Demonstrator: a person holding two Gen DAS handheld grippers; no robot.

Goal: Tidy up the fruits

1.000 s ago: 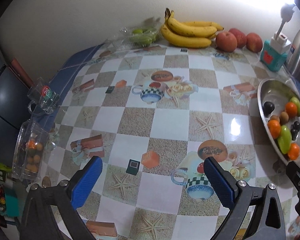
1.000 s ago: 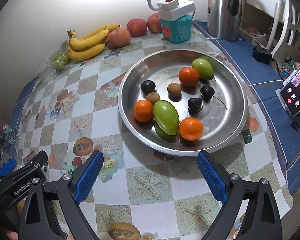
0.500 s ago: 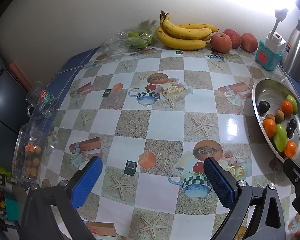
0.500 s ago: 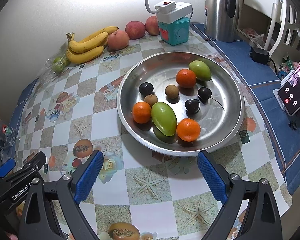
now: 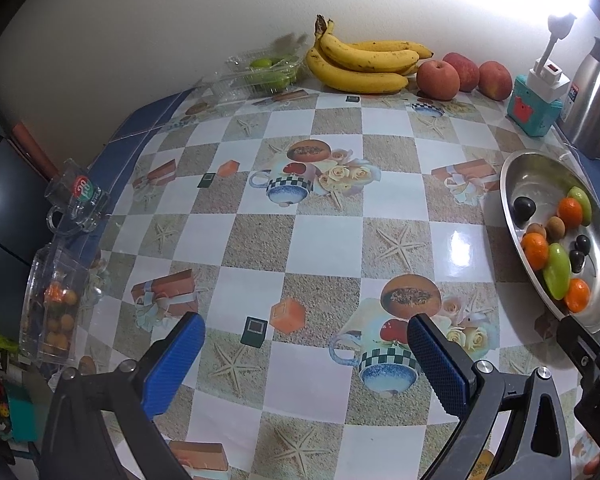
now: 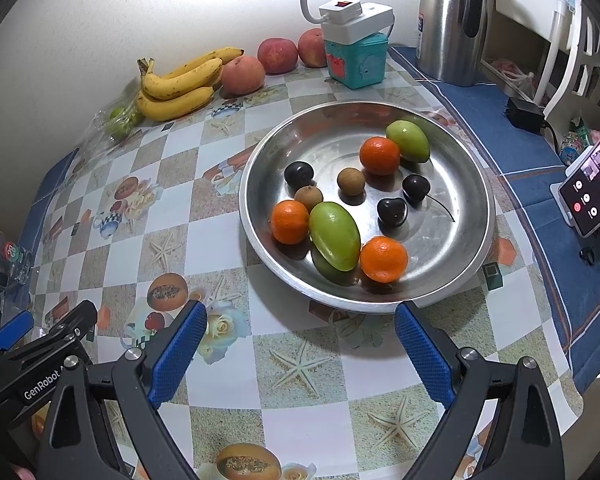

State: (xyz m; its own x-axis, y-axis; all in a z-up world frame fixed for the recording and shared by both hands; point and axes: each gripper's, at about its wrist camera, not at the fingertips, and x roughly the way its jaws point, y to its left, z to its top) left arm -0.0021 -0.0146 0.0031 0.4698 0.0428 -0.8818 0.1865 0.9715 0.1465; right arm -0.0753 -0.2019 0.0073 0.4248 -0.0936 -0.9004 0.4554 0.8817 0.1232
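Since a second ago we have drawn both claws back; left claw (image 5: 306,346) and right claw (image 6: 300,334) gape wide, empty, above the bench (image 5: 260,240), bowl (image 6: 452,280) ahead.

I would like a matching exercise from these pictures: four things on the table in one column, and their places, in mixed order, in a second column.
Things:
1. bananas
2. oranges
3. steel kettle
4. glass mug

Places:
a. inside the metal bowl
b. at the table's left edge
c. by the wall, next to the apples
d. on the blue cloth, far right corner

Pairs: 1-c, 2-a, 3-d, 4-b
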